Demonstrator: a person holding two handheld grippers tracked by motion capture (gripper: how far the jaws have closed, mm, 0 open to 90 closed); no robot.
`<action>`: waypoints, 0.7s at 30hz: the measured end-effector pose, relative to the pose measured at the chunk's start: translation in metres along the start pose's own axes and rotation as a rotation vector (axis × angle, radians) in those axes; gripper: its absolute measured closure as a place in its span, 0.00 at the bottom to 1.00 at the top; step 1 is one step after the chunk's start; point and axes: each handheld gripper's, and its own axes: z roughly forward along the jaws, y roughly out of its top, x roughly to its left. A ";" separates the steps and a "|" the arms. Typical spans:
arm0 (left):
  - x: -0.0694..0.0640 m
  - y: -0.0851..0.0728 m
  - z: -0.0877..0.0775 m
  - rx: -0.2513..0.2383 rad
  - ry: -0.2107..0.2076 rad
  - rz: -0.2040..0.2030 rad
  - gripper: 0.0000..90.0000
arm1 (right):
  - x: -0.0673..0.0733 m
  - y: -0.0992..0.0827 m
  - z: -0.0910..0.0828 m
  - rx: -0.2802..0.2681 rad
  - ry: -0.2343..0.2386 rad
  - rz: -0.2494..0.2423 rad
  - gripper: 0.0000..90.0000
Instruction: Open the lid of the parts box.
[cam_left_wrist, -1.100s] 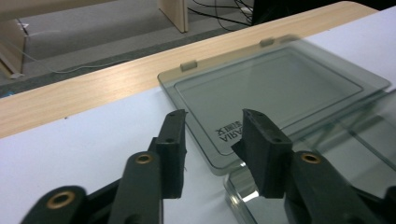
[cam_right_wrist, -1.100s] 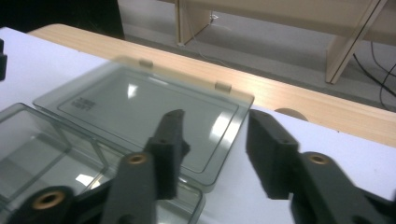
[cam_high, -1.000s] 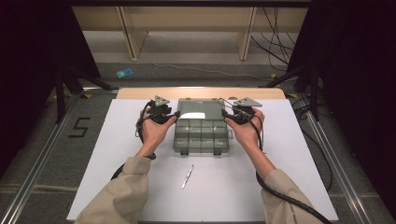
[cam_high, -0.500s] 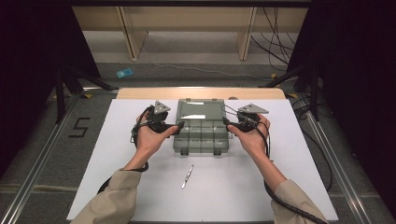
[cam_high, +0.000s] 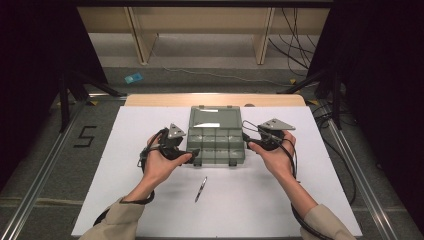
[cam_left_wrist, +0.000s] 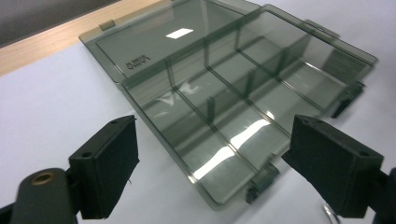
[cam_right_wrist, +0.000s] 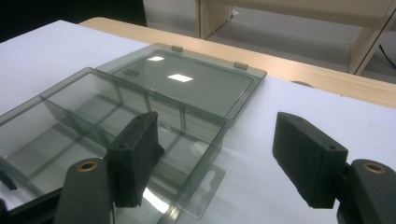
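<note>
Open box sits mid-worktop, lid laid flat back toward the far edge, divided tray toward the person. Compartments look empty in both gripper views.

Left gripper sits just off the tray's left front corner. Its jaws have just been opening and now stand wide, nothing between the pads; the left gripper view has the tray lying ahead of and between them, untouched.

Right gripper is just beside the tray's right edge. Its jaws have likewise just been opening and stand wide, holding nothing. In the right gripper view the tray's near corner sits behind the left pad with a gap, the other pad over bare worktop.

Pen lies on the worktop in front of the box, between the two forearms, apart from both grippers.

Step, as I read it: lid-opening is finished, both grippers have let go of the box, hands in the release phase. Box is ready to take something.

Next move, my guess: go for the pen, most likely to put it in a compartment. That calls for one gripper to swing down toward the person, line its jaws across the thin barrel and close low against the worktop. The pen is slim and may roll or slip. The other gripper may need to steady the box, which is light.
</note>
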 end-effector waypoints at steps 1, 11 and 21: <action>-0.003 0.000 -0.002 0.000 -0.007 0.003 0.17 | 0.000 -0.001 -0.003 0.014 0.004 0.007 0.36; -0.019 -0.011 -0.015 0.042 -0.046 0.025 0.10 | -0.001 -0.014 -0.032 -0.006 0.035 0.012 0.35; -0.031 -0.024 -0.028 0.126 -0.065 0.068 0.06 | 0.004 -0.034 -0.063 -0.009 0.062 -0.017 0.33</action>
